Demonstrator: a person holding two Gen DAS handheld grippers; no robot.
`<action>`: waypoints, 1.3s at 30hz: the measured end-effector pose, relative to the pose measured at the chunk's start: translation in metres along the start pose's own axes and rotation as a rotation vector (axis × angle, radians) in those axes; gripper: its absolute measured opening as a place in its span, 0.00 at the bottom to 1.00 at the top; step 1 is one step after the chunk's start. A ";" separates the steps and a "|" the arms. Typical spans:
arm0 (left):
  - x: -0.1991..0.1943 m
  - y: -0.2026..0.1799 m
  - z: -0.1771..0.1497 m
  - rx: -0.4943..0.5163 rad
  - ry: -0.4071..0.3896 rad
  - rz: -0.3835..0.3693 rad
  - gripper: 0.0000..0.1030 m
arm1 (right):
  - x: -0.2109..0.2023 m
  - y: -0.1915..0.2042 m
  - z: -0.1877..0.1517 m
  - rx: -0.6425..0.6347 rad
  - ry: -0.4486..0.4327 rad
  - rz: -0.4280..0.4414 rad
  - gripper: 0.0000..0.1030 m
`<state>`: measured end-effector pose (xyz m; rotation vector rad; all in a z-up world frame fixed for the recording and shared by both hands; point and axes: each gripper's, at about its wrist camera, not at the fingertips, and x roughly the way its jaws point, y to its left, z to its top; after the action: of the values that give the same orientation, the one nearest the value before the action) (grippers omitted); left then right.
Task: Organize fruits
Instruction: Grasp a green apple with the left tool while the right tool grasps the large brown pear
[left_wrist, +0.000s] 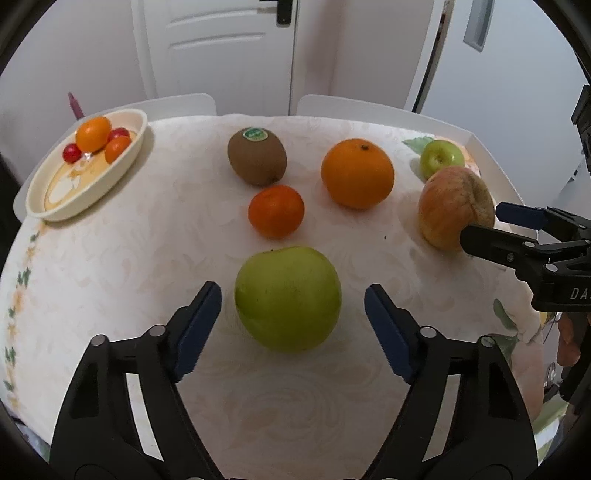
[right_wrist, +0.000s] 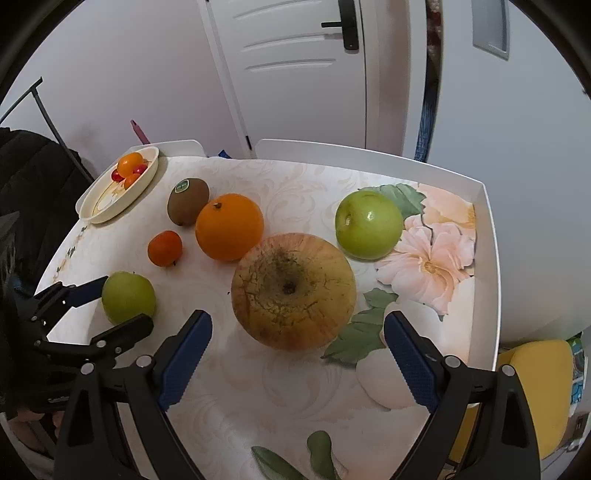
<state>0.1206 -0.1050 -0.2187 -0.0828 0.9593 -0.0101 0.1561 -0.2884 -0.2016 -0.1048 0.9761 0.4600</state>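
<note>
Both claws are sitting wide open, gripping nothing. The left gripper (left_wrist: 291, 321) is straddling a round green apple (left_wrist: 288, 298) on the pale floral tablecloth (left_wrist: 129, 258), pads not touching it. The right gripper (right_wrist: 297, 354) is doing likewise around a big blotchy red-yellow apple (right_wrist: 293, 291). An oval cream dish (left_wrist: 70, 206) is holding small oranges and cherry tomatoes, far left corner.

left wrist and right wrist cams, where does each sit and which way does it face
Left wrist: on the left gripper, looking forward over its open fingers at a green apple; the right gripper shows at the right edge.
Right wrist: on the right gripper, facing the blemished apple; the left gripper shows at left.
Shared: both apples, orange, kiwi, dish.
</note>
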 end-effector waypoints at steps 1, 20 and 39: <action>0.002 0.001 0.000 -0.003 0.004 0.003 0.73 | 0.001 0.000 0.000 -0.004 0.002 0.003 0.90; 0.003 0.000 -0.004 0.021 0.024 0.043 0.58 | 0.025 0.000 0.005 -0.033 0.020 0.037 0.80; -0.020 0.016 -0.005 0.002 -0.008 0.068 0.58 | 0.029 0.004 0.004 -0.035 0.004 0.016 0.70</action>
<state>0.1040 -0.0888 -0.2062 -0.0482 0.9538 0.0522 0.1713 -0.2743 -0.2220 -0.1292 0.9740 0.4921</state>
